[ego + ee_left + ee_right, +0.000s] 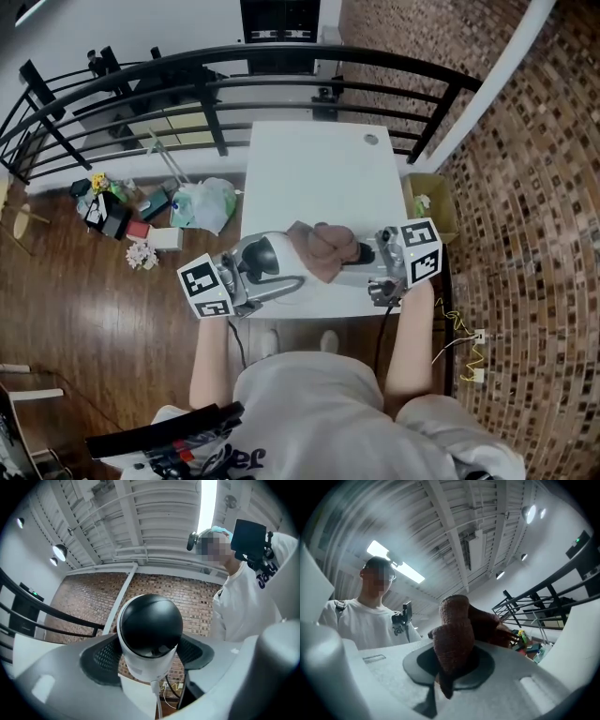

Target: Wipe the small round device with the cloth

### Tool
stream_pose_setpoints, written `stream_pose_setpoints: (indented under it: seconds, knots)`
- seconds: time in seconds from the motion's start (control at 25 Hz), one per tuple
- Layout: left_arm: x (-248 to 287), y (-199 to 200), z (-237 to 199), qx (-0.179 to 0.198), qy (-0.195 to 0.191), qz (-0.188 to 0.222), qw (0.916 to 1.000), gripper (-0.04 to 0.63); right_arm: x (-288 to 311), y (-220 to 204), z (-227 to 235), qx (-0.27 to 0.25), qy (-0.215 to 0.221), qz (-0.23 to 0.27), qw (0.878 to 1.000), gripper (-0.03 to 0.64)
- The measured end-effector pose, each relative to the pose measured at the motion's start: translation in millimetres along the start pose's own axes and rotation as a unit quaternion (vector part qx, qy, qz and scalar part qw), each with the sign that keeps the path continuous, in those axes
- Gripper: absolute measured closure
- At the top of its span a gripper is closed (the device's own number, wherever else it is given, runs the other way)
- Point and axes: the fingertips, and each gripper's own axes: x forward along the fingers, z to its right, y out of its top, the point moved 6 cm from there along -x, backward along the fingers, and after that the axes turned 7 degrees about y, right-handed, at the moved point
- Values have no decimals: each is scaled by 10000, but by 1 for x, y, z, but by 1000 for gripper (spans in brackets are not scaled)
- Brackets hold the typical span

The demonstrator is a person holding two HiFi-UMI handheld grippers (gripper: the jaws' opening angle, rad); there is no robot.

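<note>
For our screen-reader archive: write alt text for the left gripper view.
The left gripper clamps the small round device, white with a black dome, its white cable hanging below. Behind are a brick wall, a black railing and a person in a white shirt.

Head view: from my head, steeply down onto table (319, 178). Left gripper view: close behind device (150, 630), tilted up. Right gripper view: close behind cloth (452, 639). Both share white ceiling (154, 517).
</note>
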Motion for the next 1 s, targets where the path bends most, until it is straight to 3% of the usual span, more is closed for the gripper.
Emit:
stream_pose_setpoints:
  seconds: [0.12,0.28,0.48,0.6,0.68,0.8,1.0]
  knots:
    - [-2,4,-9,-85,276,187,9994,215,14,-9,-7,-101,140,-526,9985,592]
    - [-3,3,-11,-219,276,252,9991,215,12,-7,-6,-157,105,-418,9989,592]
    - [-7,15,10,-233,-736,700,9946,215,-22,19,4,-186,-167,912,9955,592]
    - [-4,24,28,-127,-1321,966,9864,215,-30,10,14,154,-298,1088,9935,592]
    - [-2,28,33,-108,-1495,1038,9832,215,-27,1,19,401,-184,1173,9921,592]
    - [-1,26,28,-173,-1407,1051,9843,215,-28,-3,21,553,-89,1398,9886,592]
    - [-1,17,10,-339,-686,904,9930,215,-29,9,2,133,-117,1200,9926,592]
